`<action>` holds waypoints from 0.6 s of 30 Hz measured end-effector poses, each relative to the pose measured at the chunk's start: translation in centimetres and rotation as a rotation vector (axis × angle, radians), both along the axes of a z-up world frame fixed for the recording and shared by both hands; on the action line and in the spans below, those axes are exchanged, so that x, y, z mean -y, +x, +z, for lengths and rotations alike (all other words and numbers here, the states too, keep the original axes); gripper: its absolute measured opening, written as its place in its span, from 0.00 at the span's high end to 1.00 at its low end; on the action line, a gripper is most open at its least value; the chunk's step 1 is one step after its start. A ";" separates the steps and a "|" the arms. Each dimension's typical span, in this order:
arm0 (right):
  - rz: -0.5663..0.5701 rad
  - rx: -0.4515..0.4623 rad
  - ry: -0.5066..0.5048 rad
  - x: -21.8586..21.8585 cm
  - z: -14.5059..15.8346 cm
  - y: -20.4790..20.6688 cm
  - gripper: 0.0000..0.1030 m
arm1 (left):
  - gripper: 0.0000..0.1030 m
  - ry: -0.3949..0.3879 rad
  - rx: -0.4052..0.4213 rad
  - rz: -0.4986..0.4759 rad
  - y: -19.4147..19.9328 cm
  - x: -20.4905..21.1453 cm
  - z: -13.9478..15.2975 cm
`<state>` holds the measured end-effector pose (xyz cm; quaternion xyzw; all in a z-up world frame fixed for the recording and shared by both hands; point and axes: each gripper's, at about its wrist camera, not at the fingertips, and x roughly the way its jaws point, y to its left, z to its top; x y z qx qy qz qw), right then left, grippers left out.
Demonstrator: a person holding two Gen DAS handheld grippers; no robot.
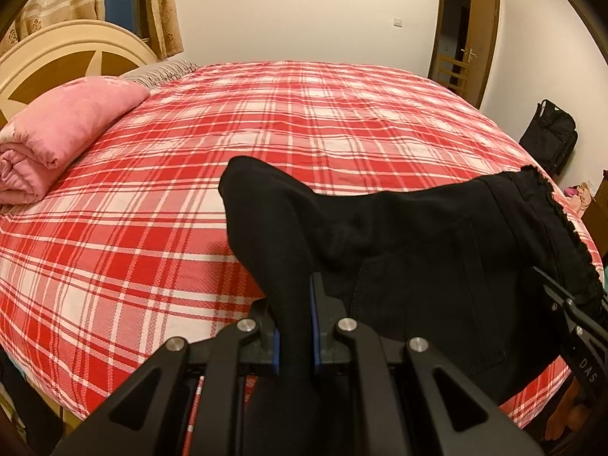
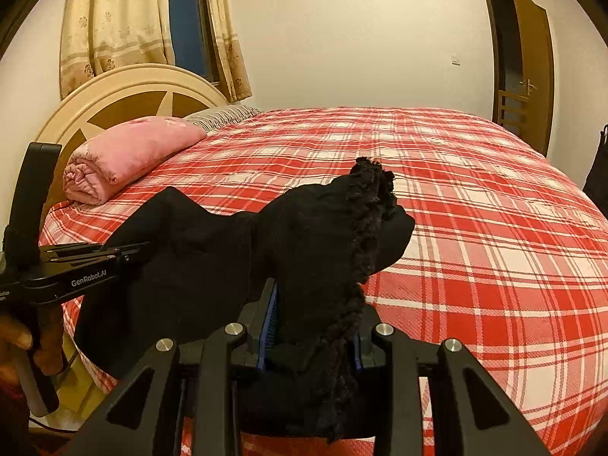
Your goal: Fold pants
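Black pants [image 1: 418, 235] with a frilled waistband hang between my two grippers above the near edge of the bed. My left gripper [image 1: 294, 326] is shut on a bunched part of the pants cloth. My right gripper [image 2: 309, 326] is shut on the frilled waistband end of the pants [image 2: 334, 235]. The right gripper shows at the right edge of the left wrist view [image 1: 570, 304]. The left gripper shows at the left of the right wrist view [image 2: 125, 252], held by a hand. The pants cover both sets of fingertips.
A bed with a red and white plaid sheet [image 1: 304, 121] fills the view. A rolled pink blanket [image 1: 64, 133] lies by the round headboard [image 2: 125, 91]. A black bag [image 1: 551, 136] stands on the floor at the right. An open brown door [image 2: 532, 60] is at the back.
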<state>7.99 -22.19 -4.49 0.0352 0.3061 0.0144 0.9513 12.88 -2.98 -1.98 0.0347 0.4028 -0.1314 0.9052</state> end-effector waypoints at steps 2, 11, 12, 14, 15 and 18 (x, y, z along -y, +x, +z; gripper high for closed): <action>0.005 -0.002 0.002 -0.2 0.1 0.4 0.69 | 0.89 -0.003 0.001 0.001 0.2 -0.2 0.0; 0.064 0.010 0.011 -2.3 0.6 3.0 0.69 | 0.89 -0.008 0.012 0.049 1.3 -2.2 0.5; 0.075 0.010 0.014 -2.7 0.6 3.4 0.69 | 0.89 -0.009 0.014 0.059 1.5 -2.5 0.5; 0.099 0.013 0.016 -3.6 0.7 4.4 0.69 | 0.89 -0.010 0.018 0.080 1.8 -3.3 0.7; 0.109 0.014 0.015 -4.0 0.7 4.8 0.69 | 0.89 -0.010 0.021 0.090 1.9 -3.7 0.8; 0.144 0.018 0.015 -5.4 1.0 6.3 0.69 | 0.89 -0.008 0.030 0.130 2.5 -5.3 1.0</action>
